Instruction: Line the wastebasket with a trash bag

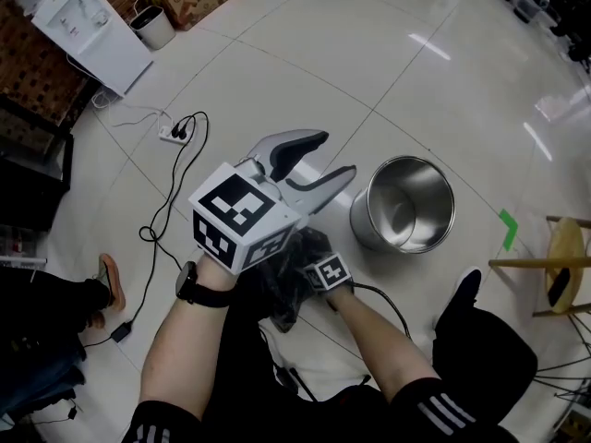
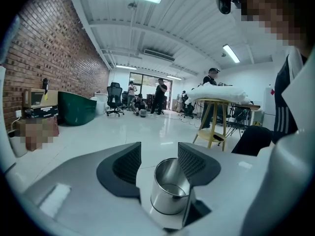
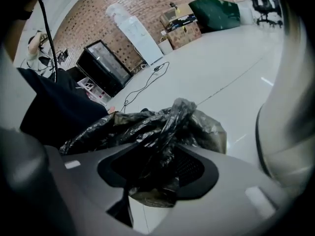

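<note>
The shiny metal wastebasket [image 1: 404,206] stands upright on the white floor, with nothing visible inside it. My left gripper [image 1: 332,155] hovers just left of it, open with nothing between its fingers. In the left gripper view the wastebasket [image 2: 170,191] shows low beyond the left gripper [image 2: 159,151]. A crumpled black trash bag [image 1: 286,293] lies bunched below the left hand. Only the right gripper's marker cube [image 1: 329,271] shows in the head view. In the right gripper view the bag [image 3: 147,124] runs loosely through the wide gap of the right gripper [image 3: 157,156], which stands open.
A power strip with black cables [image 1: 171,134] lies on the floor to the left. A white water dispenser [image 1: 88,26] and a small bin [image 1: 152,26] stand at the back left. A wooden stool [image 1: 563,257] is at the right, with green tape [image 1: 508,229] beside it.
</note>
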Demonstrator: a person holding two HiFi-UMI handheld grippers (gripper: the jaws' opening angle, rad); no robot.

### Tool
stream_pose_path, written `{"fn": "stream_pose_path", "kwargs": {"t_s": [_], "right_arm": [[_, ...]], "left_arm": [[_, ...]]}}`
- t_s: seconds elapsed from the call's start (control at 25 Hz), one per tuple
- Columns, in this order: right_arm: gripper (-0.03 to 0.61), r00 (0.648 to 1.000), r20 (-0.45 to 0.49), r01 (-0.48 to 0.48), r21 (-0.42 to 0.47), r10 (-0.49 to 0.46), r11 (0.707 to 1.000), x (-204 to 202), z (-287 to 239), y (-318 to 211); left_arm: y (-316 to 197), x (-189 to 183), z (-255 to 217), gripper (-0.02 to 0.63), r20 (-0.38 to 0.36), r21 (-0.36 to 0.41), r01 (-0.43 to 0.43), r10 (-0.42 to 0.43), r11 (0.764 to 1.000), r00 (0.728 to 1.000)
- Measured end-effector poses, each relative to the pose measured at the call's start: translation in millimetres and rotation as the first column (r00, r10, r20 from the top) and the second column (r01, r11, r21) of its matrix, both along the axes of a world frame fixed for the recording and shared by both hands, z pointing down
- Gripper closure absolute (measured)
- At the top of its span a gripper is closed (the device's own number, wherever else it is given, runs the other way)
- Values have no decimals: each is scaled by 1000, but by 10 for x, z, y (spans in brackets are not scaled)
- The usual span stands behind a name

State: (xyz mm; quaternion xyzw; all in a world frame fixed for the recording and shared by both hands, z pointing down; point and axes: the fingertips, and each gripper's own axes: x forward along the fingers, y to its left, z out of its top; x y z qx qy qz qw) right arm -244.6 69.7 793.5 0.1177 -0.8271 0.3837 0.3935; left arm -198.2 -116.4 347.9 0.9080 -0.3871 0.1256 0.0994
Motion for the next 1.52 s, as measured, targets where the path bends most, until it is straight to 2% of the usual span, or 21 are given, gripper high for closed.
{"fn": "stream_pose_path", "kwargs": {"t_s": [0.16,0.2,0.28,0.44,0.52,0.64,0.8,0.96,1.08,1.28,1.4,1.52], "right_arm": [[374,1000,-10,3,-60,-4,998,-53,46,166],[426,1000,-16,1,-51,-2,999,-57,30,168],[569,1000,-9,4,-10,-4,1000,-58,-40,124],[572,999,41,19,72,-22,997,-29,-283,-41],[572,998,64,16,102,-22,995,-4,-473,-145],[573,993,114,23,159,-41,987,24,-888,-278],[572,977,195,43,237,-91,971,131,-1567,-445],[572,970,219,32,323,-108,946,457,-2197,-706],[572,968,241,-31,377,-66,926,753,-2626,-944],[574,952,307,-139,442,-4,886,1223,-3299,-1237],[572,943,332,-196,478,31,856,1512,-3623,-1352],[572,932,355,-256,508,71,822,1812,-3897,-1464]], "left_arm": [[-13,-3,-37,385,-13,11,-3,3,1000,1000],[-13,-2,-48,385,-14,14,-4,5,1000,1000],[-15,-6,-46,385,-14,12,-4,4,1000,1000],[-20,-43,-11,372,10,11,9,-9,1000,1000],[-33,-116,9,331,44,21,31,-32,999,999],[-29,-176,88,322,83,-3,26,-25,1000,996],[-22,-271,144,321,98,-15,33,-32,999,995],[-21,-332,391,307,162,-96,12,4,995,987],[75,-330,693,288,239,-183,-32,76,983,968],[253,-295,1183,247,358,-291,-75,181,954,916],[283,-226,1371,218,406,-317,-88,218,944,888],[194,-213,1427,213,480,-283,-69,203,957,854]]}}
